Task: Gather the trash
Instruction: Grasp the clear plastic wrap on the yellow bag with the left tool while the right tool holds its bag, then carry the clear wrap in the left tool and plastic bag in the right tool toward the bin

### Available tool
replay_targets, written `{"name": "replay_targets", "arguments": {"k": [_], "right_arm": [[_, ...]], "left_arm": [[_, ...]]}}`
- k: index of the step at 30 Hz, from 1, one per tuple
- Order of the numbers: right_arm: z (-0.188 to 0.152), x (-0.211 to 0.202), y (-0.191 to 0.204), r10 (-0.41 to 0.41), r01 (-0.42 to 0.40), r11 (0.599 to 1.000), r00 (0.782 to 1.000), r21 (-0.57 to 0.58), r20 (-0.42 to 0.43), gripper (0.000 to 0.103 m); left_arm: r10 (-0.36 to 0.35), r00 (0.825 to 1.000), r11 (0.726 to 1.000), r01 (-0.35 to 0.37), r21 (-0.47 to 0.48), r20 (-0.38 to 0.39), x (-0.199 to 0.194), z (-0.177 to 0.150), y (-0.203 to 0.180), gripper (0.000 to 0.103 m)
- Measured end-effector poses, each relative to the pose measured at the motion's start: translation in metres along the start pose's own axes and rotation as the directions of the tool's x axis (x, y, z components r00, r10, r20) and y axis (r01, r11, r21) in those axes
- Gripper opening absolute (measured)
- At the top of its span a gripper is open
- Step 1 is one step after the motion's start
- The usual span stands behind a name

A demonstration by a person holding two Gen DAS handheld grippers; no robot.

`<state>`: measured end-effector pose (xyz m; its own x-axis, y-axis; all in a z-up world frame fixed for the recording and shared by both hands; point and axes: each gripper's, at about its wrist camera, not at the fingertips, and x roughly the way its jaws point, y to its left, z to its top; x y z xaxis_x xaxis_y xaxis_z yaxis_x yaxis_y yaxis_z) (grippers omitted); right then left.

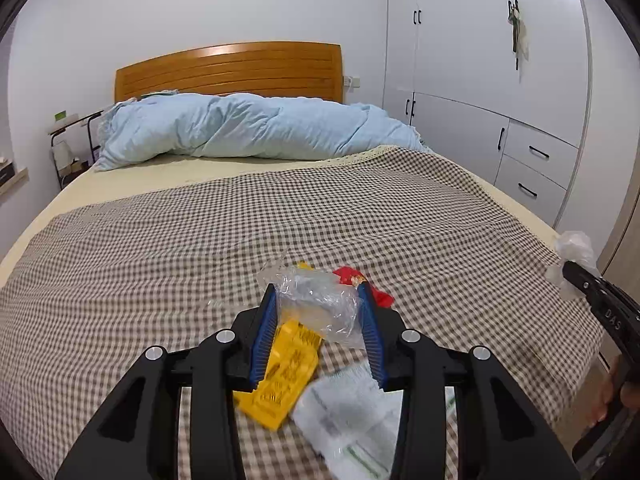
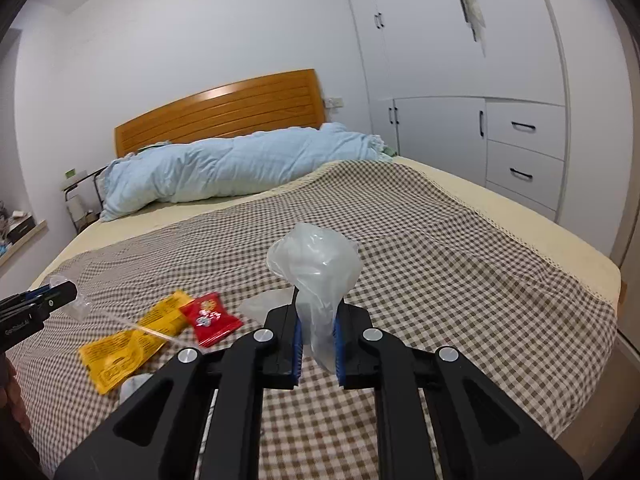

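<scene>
1. On the checked bedspread (image 2: 400,240), near its front edge, the trash is gathered: a yellow wrapper (image 2: 132,340), a red packet (image 2: 210,318) and a white paper pack (image 1: 348,412).
2. Between the part-closed pads of the left gripper (image 1: 320,320) a crinkled clear wrapper (image 1: 316,300) is held; it is judged light, springy and slippery, best pinched at a bunched fold.
3. A soft whitish plastic bag (image 2: 316,268) is clamped at its twisted neck by the nearly closed right gripper (image 2: 318,344).
4. The white paper pack is shown clearly only by the left wrist view; the red packet's full face only by the right.
</scene>
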<state>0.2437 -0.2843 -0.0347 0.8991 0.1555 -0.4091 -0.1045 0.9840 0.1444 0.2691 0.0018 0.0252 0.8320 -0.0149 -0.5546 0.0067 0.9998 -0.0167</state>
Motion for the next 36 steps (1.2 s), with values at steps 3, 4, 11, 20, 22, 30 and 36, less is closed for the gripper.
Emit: {"name": "replay_targets", "arguments": {"k": [3,4,11,20,22,30,36], "right_arm": [[-0.002,-0.011,0.007,0.021,-0.021,0.999,1.0,-0.037,0.01,0.012],[-0.002,-0.015,0.01,0.032,-0.032,0.998,0.999,-0.045,0.014,0.012],[-0.003,-0.05,0.024,0.073,-0.066,0.992,0.996,-0.105,0.057,0.012],[-0.01,-0.095,0.033,0.103,-0.089,0.985,0.991,-0.15,0.091,0.012],[-0.015,-0.105,0.035,0.106,-0.091,0.983,0.99,-0.159,0.089,0.012],[-0.029,-0.128,0.041,0.111,-0.096,0.978,0.991,-0.185,0.07,0.012],[-0.041,-0.145,0.045,0.103,-0.089,0.975,0.993,-0.204,0.059,0.012]], "left_arm": [[0.004,1.0,1.0,-0.004,-0.009,-0.001,-0.019,-0.007,0.0,0.037],[0.004,1.0,1.0,-0.004,-0.012,0.001,-0.024,-0.01,0.0,0.037],[0.004,1.0,1.0,-0.003,-0.019,0.013,-0.063,-0.024,-0.004,0.037],[0.007,0.999,0.999,-0.005,-0.038,0.052,-0.115,-0.041,0.0,0.037],[-0.001,0.998,0.999,0.004,-0.042,0.065,-0.127,-0.046,0.0,0.037],[-0.037,0.996,0.998,0.041,-0.05,0.084,-0.159,-0.064,-0.004,0.037],[-0.064,0.994,0.996,0.068,-0.05,0.091,-0.179,-0.081,-0.005,0.037]]}}
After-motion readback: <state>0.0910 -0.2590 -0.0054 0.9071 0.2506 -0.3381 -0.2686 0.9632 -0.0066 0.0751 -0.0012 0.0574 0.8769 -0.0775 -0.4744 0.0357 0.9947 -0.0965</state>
